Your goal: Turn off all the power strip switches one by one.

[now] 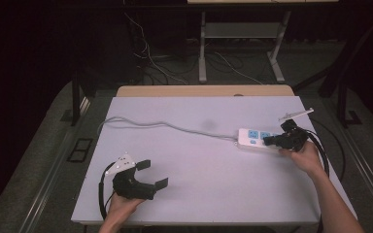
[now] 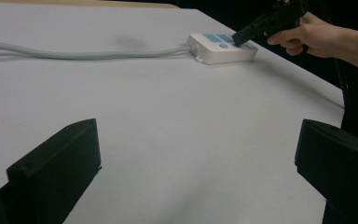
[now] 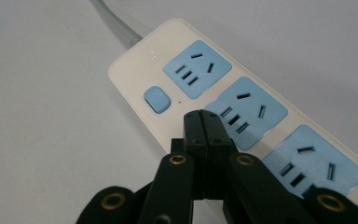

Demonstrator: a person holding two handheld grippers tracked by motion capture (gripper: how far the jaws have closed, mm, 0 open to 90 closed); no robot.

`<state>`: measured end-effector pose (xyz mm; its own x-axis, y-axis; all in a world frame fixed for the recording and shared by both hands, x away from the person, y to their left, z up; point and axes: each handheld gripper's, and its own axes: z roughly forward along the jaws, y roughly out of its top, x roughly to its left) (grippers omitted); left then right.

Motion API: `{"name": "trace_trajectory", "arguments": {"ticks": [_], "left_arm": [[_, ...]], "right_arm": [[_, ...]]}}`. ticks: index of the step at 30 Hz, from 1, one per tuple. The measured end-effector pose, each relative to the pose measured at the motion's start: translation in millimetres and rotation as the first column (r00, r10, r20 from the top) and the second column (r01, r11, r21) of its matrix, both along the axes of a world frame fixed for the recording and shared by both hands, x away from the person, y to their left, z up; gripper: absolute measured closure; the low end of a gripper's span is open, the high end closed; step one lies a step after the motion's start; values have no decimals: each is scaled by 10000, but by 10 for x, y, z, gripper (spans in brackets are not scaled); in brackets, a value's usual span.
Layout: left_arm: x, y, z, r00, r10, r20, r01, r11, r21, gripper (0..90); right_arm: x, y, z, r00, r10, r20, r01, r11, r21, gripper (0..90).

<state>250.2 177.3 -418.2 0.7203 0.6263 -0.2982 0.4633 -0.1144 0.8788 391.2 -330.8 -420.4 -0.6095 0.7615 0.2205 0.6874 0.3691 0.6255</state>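
A white power strip (image 1: 253, 138) with blue sockets lies at the right of the white table, its grey cable (image 1: 160, 124) running off to the left. My right gripper (image 1: 268, 141) is shut with nothing in it and points at the strip from the right. In the right gripper view its joined tips (image 3: 203, 117) hover just short of the blue switch (image 3: 157, 99), beside the middle socket (image 3: 246, 111). My left gripper (image 1: 153, 174) rests near the table's front left edge, its jaws wide apart with nothing between them. The left gripper view has the strip (image 2: 220, 48) far off.
The table (image 1: 209, 184) has a wooden board (image 1: 204, 91) along its far edge. Beyond it stand a metal frame (image 1: 238, 43) and loose cables on the floor. Black cables trail from both grippers over the table's edges.
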Motion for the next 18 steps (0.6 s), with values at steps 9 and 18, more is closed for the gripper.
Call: {"name": "trace_trajectory", "arguments": {"ticks": [9,18], "left_arm": [[7,-28,-2,10000,-15,26,15,10000,81,0],[11,-24,-8,10000,-7,-26,7,9999,117,0]], "right_arm": [[-38,-20,-45,9998,-23,216,18,9997,250,900],[-36,-30,-43,9998,-51,204,45,9995,311,900]]}}
